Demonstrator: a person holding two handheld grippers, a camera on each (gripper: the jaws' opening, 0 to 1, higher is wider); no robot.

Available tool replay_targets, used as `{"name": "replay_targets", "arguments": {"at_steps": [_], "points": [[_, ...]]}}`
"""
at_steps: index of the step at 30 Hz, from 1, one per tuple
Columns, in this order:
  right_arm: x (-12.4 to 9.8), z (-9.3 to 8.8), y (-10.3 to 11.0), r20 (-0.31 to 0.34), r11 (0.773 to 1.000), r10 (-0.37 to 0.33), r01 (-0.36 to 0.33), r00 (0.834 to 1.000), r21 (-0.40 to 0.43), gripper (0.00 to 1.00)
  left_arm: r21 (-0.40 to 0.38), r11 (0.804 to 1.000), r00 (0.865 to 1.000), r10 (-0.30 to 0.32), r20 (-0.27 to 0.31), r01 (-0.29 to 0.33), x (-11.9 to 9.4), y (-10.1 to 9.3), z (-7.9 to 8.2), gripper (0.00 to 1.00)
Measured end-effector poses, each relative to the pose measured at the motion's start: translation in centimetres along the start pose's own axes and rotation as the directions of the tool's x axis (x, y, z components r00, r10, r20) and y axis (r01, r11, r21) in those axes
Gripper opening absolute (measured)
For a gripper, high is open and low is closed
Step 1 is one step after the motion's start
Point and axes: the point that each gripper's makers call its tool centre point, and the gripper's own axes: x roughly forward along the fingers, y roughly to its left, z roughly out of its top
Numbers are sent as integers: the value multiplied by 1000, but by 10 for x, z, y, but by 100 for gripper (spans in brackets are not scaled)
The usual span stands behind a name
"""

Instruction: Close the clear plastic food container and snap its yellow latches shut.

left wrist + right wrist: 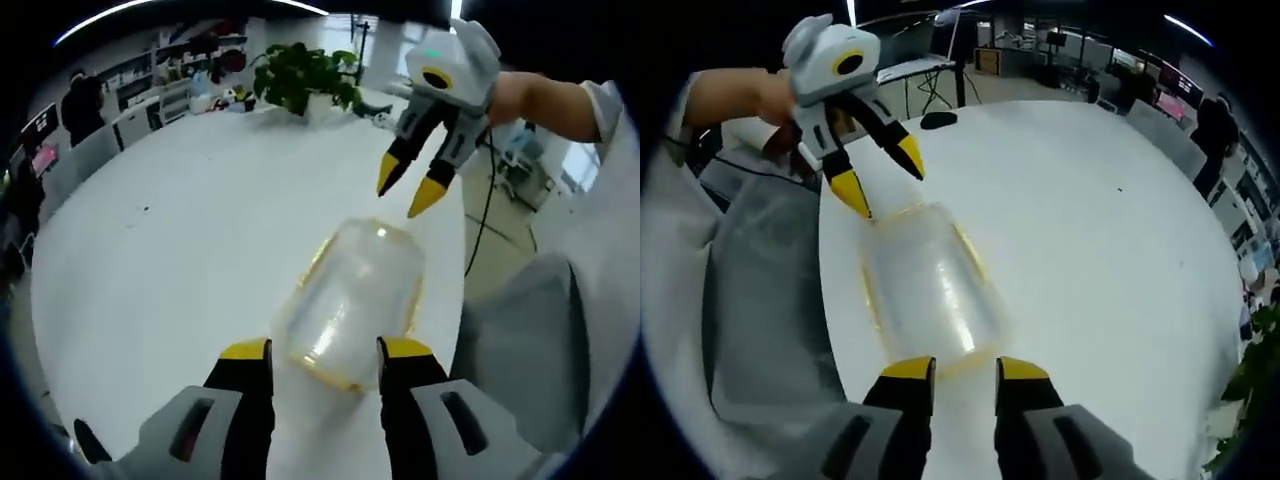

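We see the clear plastic container (352,302) lying on the white tabletop (180,250) near its edge, with a yellow rim running around it. The latches are too blurred for us to tell whether they are snapped.

Our left claw (325,350) sits at one end of the container, its yellow-tipped jaws parted about as wide as that end; the tips look close to the rim, but we cannot tell if they touch it. In the right gripper view this claw (877,183) hangs just over the far end, jaws spread.

Our right claw (965,370) stands at the opposite end, jaws a little apart and gripping nothing. In the left gripper view it (408,190) hovers above the container, open.

A leafy plant (300,75) stands farther back on the tabletop.
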Motion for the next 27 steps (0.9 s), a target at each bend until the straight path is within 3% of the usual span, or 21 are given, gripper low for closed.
{"name": "replay_targets", "arguments": {"at_steps": [4,7,11,12,19,22,27], "points": [[-1,14,5,37,996,20,-17,999,-88,22,40,998,999,-41,30,40,2,-11,14,40],[1,26,12,55,980,53,-42,997,-193,21,134,988,995,-88,38,82,7,-20,22,35],[5,37,22,74,973,90,-72,993,-219,22,140,987,995,-89,53,81,14,-21,25,32],[8,40,25,75,961,98,-75,992,-268,21,145,985,994,-102,48,95,16,-23,25,31],[19,50,28,70,952,111,-86,991,-294,22,197,970,988,-151,18,145,33,-34,23,34],[26,52,27,65,947,116,-91,991,-309,21,238,957,986,-168,-8,165,40,-39,19,30],[34,54,27,66,946,129,-103,989,-307,20,274,949,988,-154,-24,155,49,-39,18,31]]}}
